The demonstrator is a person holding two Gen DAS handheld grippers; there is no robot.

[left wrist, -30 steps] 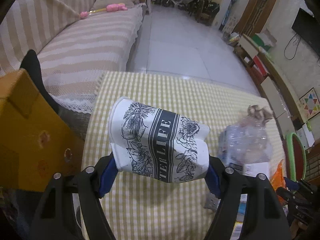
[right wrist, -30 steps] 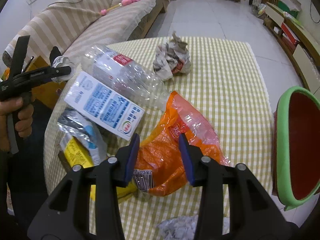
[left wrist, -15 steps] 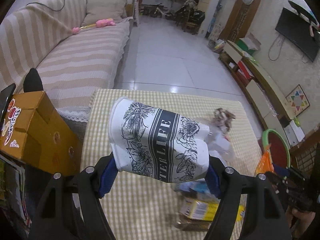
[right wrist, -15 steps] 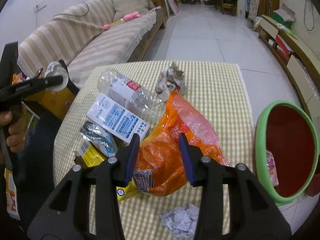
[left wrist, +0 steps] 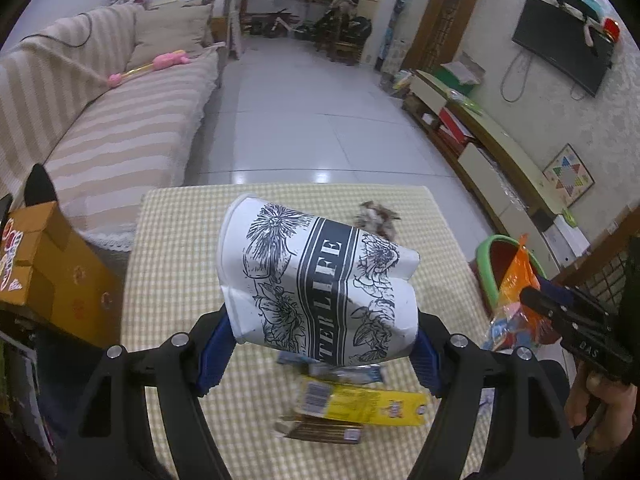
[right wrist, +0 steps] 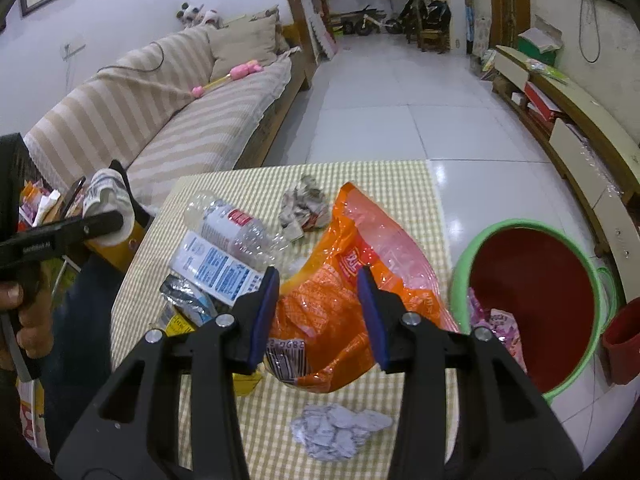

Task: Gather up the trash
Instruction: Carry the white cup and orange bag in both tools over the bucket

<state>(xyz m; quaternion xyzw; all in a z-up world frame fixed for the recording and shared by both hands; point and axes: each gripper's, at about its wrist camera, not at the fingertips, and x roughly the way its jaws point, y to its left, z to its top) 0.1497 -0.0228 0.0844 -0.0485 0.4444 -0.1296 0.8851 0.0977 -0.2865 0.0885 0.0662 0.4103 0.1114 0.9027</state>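
My left gripper (left wrist: 320,344) is shut on a crushed white paper cup (left wrist: 316,280) with black flower print, held high above the checked table (left wrist: 180,248). My right gripper (right wrist: 318,308) is shut on an orange plastic bag (right wrist: 340,280), lifted above the table beside the green-rimmed red bin (right wrist: 532,280). The bag also shows in the left wrist view (left wrist: 516,280). On the table lie a clear bottle (right wrist: 236,228), a blue-white carton (right wrist: 212,268), a crumpled paper wad (right wrist: 304,208), a white paper ball (right wrist: 336,432) and yellow wrappers (left wrist: 360,400).
A striped sofa (right wrist: 168,120) runs along the left. A cardboard box (left wrist: 52,272) stands at the table's left edge. A low TV cabinet (right wrist: 580,128) lines the right wall. A red cup (right wrist: 624,340) stands right of the bin. Pink wrappers (right wrist: 496,320) lie in the bin.
Both grippers have risen higher above the table with their loads. The cup and the orange bag stay gripped. The bin has come fully into the right view.
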